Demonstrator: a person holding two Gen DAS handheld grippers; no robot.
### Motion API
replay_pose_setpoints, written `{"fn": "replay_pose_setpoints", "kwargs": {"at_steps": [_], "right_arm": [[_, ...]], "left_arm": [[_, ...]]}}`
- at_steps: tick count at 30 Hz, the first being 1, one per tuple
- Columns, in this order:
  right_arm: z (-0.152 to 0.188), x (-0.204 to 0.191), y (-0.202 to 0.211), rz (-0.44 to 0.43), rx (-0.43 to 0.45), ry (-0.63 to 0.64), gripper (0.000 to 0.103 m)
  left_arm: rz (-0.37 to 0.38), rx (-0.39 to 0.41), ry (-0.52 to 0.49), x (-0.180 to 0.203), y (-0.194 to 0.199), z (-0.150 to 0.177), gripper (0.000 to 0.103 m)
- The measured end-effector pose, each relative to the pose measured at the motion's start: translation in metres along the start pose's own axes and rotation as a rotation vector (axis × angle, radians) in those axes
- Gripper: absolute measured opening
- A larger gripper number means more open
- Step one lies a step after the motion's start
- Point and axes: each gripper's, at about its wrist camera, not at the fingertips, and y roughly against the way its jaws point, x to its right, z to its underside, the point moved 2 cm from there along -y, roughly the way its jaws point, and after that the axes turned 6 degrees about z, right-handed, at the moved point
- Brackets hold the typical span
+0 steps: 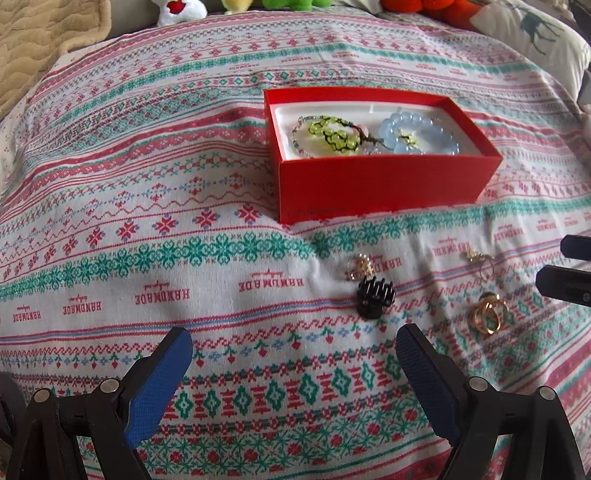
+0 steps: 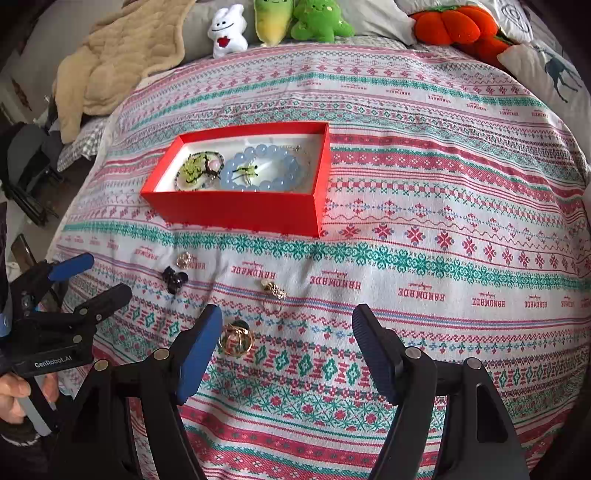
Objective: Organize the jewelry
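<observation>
A red box (image 1: 384, 182) (image 2: 236, 212) sits on the patterned bedspread, holding a blue bead bracelet (image 1: 421, 133) (image 2: 264, 168) and a green beaded piece (image 1: 332, 134) (image 2: 195, 170). Loose on the cloth in front lie a black hair claw (image 1: 375, 297) (image 2: 174, 278), a small gold piece (image 1: 360, 266) (image 2: 183, 259), a gold chain piece (image 1: 480, 258) (image 2: 274, 290) and gold hoop earrings (image 1: 489, 314) (image 2: 236, 339). My left gripper (image 1: 293, 354) (image 2: 101, 278) is open and empty, below the claw. My right gripper (image 2: 288, 336) (image 1: 569, 264) is open and empty, just right of the hoops.
The bedspread (image 2: 443, 184) covers a bed. Plush toys (image 2: 295, 22) and a pillow (image 2: 546, 70) line the far edge. A beige blanket (image 2: 118, 59) lies at the far left. A dark chair (image 2: 29, 162) stands off the bed's left side.
</observation>
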Motion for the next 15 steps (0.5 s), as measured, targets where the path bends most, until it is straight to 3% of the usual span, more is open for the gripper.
{"fn": "replay_pose_setpoints", "kwargs": {"at_steps": [10, 15], "right_arm": [[0.039, -0.010, -0.019, 0.036, -0.034, 0.114, 0.076], [0.050, -0.026, -0.027, 0.089, 0.002, 0.234, 0.079]], "left_arm": [[0.030, -0.008, -0.074, 0.002, -0.014, 0.026, 0.093], [0.063, -0.014, -0.106, 0.009, -0.023, 0.033, 0.093]]}}
